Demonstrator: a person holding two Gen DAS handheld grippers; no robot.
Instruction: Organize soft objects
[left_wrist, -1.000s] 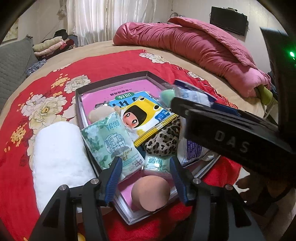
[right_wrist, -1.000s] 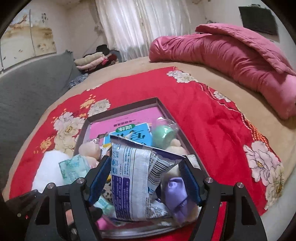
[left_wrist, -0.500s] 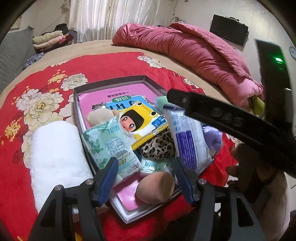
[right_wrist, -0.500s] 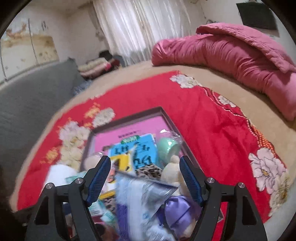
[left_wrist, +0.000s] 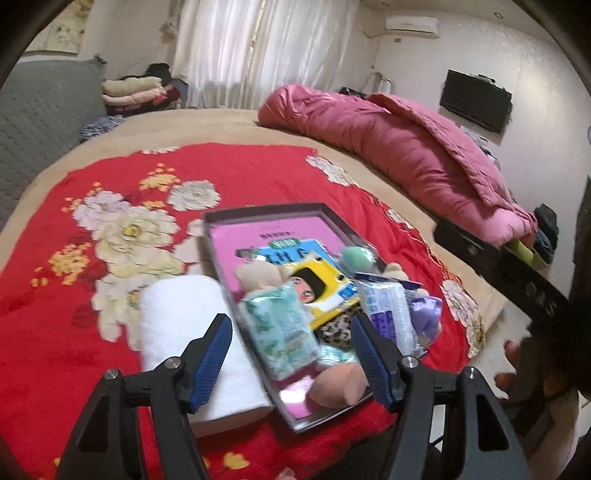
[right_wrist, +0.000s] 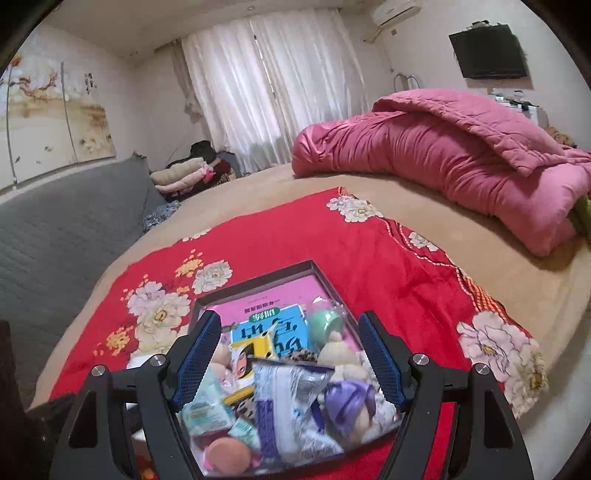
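**Tray nearly packed, one white roll left outside**

The left gripper (left_wrist: 291, 354) hovers above the near end of the tray with its blue-padded fingers (left_wrist: 212, 360) spread wide and nothing between them. The right gripper (right_wrist: 288, 363) is the same — fingers spread, empty, poised over the near right part of the load.

Below them sits the shallow dark-rimmed tray with a pink bottom (left_wrist: 266, 218), resting on the red floral blanket (left_wrist: 240, 173) spread over the bed. It is crowded with soft things: a peach egg-shaped makeup sponge (left_wrist: 338, 384) at the near edge, a mint-green tissue pack (left_wrist: 277, 328) just beyond it, a yellow cartoon-face packet (left_wrist: 319, 288) lying over a blue printed packet (right_wrist: 273, 325), a leopard-print pouch (left_wrist: 336, 328), a white-and-blue crinkled plastic pack (right_wrist: 291, 402), a small purple-haired plush doll (right_wrist: 349, 402), a beige plush toy (left_wrist: 258, 275) and a pale green round sponge (right_wrist: 325, 321) toward the far right.

Judging by this, most of the gathering is done. The rolled white towel (left_wrist: 184, 314) lies on the blanket touching the tray's left rim, outside it — probably the last piece to place, though room inside looks scarce. A pink quilt (right_wrist: 443, 162) is heaped at the far right of the bed.
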